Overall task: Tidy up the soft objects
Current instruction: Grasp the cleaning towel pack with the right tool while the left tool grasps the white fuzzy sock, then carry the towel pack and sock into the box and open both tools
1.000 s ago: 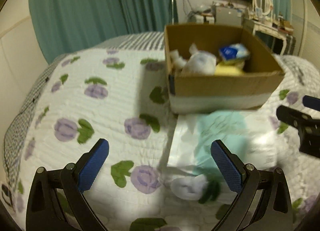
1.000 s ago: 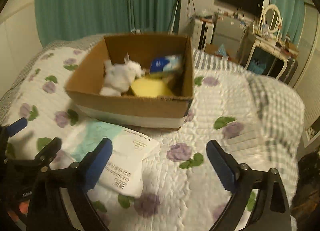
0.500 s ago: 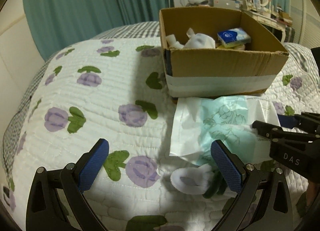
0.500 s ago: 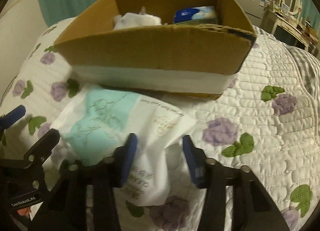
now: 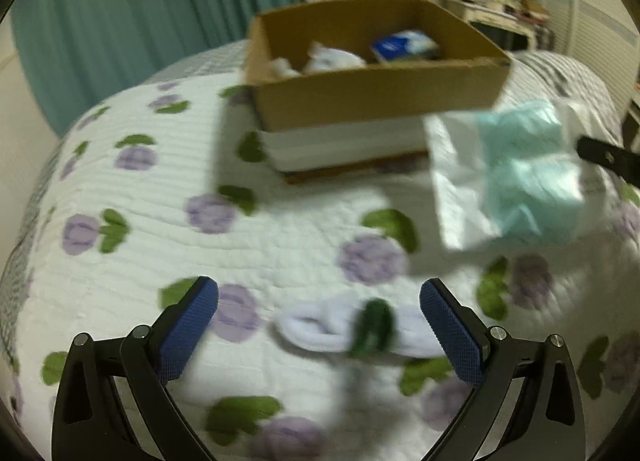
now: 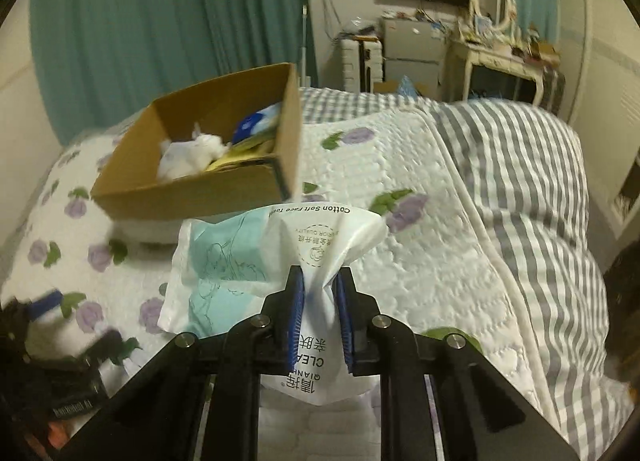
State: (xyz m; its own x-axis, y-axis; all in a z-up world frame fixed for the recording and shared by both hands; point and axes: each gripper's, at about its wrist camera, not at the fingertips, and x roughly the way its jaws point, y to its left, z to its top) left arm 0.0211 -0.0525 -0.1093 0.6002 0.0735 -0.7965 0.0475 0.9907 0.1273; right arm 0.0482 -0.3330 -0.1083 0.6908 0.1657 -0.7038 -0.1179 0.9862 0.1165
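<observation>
Left gripper [image 5: 319,325] spread wide over the white sock [image 5: 356,327] on the floral quilt [image 5: 132,245]. Right gripper [image 6: 320,317] clamped on the face towel pack [image 6: 256,261], lifted, cardboard box [image 6: 192,197] at eleven o'clock.

The face towel pack [image 6: 320,237] reads "Cotton Soft Face Towel", with "CLEA" and "QIANH" partly visible lower down.

Right tongs [image 6: 319,311] are pinched nearly closed, while left tongs [image 5: 319,335] are spread wide.
</observation>
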